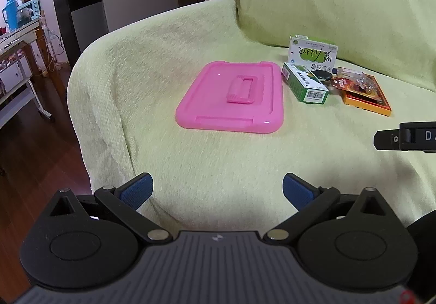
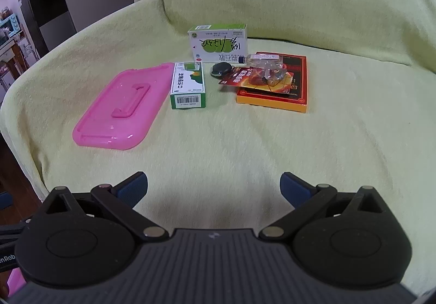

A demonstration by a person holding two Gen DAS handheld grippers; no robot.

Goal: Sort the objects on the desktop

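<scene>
Both claws released: left claw (image 1: pixel 218 190) and right claw (image 2: pixel 214 189) hover over sofa blanket (image 2: pixel 245 146); pink lid (image 2: pixel 122 106) beside green box (image 2: pixel 188 86).

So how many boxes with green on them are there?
2: a white-and-green box standing at the back, and a green box lying beside the pink lid.

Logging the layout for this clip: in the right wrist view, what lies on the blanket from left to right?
Pink lid → green box → black key fob → orange-and-red flat box. The items stacked on that box overlap, so I omit them.
</scene>
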